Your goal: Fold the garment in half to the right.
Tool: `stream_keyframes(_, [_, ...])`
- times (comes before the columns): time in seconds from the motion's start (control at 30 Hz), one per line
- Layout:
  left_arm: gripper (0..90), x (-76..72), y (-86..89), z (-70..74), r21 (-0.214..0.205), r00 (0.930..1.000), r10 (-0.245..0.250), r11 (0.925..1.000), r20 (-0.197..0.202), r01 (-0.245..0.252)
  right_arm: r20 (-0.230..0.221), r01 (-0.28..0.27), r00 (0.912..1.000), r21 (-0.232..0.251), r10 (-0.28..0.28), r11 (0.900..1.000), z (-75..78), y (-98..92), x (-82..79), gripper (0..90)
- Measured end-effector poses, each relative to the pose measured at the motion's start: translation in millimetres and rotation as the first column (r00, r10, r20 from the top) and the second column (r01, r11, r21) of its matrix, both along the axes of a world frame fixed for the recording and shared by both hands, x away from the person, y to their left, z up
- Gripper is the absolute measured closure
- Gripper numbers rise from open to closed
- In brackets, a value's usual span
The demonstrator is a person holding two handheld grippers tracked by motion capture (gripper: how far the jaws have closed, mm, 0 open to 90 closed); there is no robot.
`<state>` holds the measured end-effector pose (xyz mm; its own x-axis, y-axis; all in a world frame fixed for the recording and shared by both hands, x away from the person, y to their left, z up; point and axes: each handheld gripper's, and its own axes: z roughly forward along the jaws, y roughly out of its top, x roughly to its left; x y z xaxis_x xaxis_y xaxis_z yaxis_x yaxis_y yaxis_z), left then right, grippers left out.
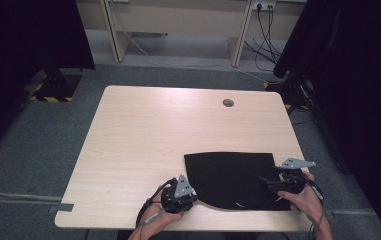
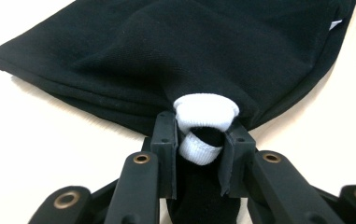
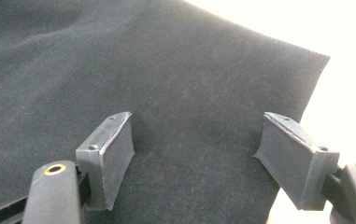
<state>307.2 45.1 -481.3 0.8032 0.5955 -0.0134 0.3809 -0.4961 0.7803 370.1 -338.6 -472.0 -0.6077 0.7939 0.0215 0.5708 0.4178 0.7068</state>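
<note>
A folded black garment [image 1: 228,177] lies flat on the near right part of the wooden table [image 1: 148,130]. At its near left corner my left gripper [image 1: 193,192] is shut on a bunched bit of the black fabric [image 2: 189,51] with a white trim [image 2: 206,109]; the fold sits pinched between the jaws of the left gripper [image 2: 199,133]. My right gripper [image 1: 269,181] rests at the garment's right side, a hand behind it. In the right gripper view the right gripper [image 3: 199,144] stands open over the smooth black cloth [image 3: 166,70], with nothing pinched between its pads.
A round cable hole [image 1: 228,103] sits in the far right of the tabletop. Beyond the table stands a pale desk frame [image 1: 178,25] with cables [image 1: 268,35] hanging down. Dark curtains [image 1: 23,40] flank both sides. The table's near edge runs just under both hands.
</note>
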Motion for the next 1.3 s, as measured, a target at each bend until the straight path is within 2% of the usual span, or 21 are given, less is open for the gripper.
stream_keyframes(0.23, [69.7,-0.4,-3.4,0.1,0.0,1.0,-0.008,1.0,-0.002,0.008,-0.007,0.01,0.9999,-0.005,-0.01,0.9999,1.0,-5.4,-1.1,26.9])
stream_keyframes(0.37, [69.7,-0.7,-3.6,0.0,0.0,1.0,-0.006,1.0,0.001,0.006,-0.016,0.012,0.9998,-0.001,-0.012,0.9999,4.6,-4.7,-1.9,23.3])
stream_keyframes(0.4, [69.7,-0.7,-3.6,0.0,0.0,1.0,-0.006,1.0,0.0,0.006,0.004,0.006,1.0,0.047,-0.006,0.9989,9.2,-3.5,-2.9,22.6])
stream_keyframes(0.43, [69.7,-0.7,-3.6,0.0,0.0,1.0,-0.006,1.0,0.0,0.006,0.004,0.006,1.0,0.047,-0.006,0.9989,9.2,-3.5,-2.9,22.6])
stream_keyframes(0.47, [69.7,-0.8,-3.6,0.0,0.001,1.0,-0.005,1.0,0.001,0.005,0.014,-0.007,0.9999,0.08,0.005,0.9968,12.1,-2.0,-3.2,22.0])
stream_keyframes(0.5, [69.6,-0.7,-3.5,0.1,0.001,1.0,-0.005,1.0,-0.001,0.005,0.034,-0.034,0.999,0.11,0.03,0.9934,18.2,4.5,-4.1,20.2])
stream_keyframes(0.6, [69.6,-0.9,-3.6,0.0,0.001,1.0,-0.004,1.0,0.001,0.004,0.047,-0.063,0.9972,0.117,0.058,0.9912,24.6,16.3,-3.0,18.7])
stream_keyframes(0.77, [69.5,-0.2,-3.0,-0.1,-0.006,1.0,-0.004,1.0,-0.007,0.004,0.052,-0.089,0.9951,0.111,0.084,0.9898,28.8,32.5,1.2,18.3])
stream_keyframes(0.87, [69.6,-0.1,-2.9,-0.1,-0.006,1.0,-0.004,1.0,-0.008,0.004,0.054,-0.133,0.9903,0.101,0.128,0.986,31.8,51.0,4.4,18.2])
stream_keyframes(0.97, [69.8,0.9,-2.1,-0.2,-0.012,0.9999,-0.004,0.9999,-0.013,0.004,0.057,-0.145,0.9885,0.101,0.14,0.9843,33.1,61.4,7.5,18.8])
stream_keyframes(1.03, [69.7,0.7,-1.9,-0.1,-0.009,0.9999,-0.003,1.0,-0.012,0.003,0.065,-0.176,0.9833,0.101,0.17,0.9791,35.5,77.7,13.3,19.2])
stream_keyframes(1.13, [69.9,1.1,-1.5,-0.2,-0.009,0.9997,0.022,0.9997,-0.012,-0.022,0.066,-0.194,0.9799,0.098,0.188,0.976,38.6,94.0,20.2,19.8])
stream_keyframes(1.2, [69.9,0.6,-1.9,-0.1,-0.005,0.9997,0.024,0.9997,-0.006,-0.024,0.068,-0.206,0.9774,0.092,0.2,0.9743,39.7,99.6,22.9,19.9])
stream_keyframes(1.3, [70.0,0.6,-1.8,-0.1,-0.005,0.9997,0.022,0.9997,-0.006,-0.022,0.061,-0.239,0.9702,0.078,0.235,0.9678,41.9,122.8,32.9,20.4])
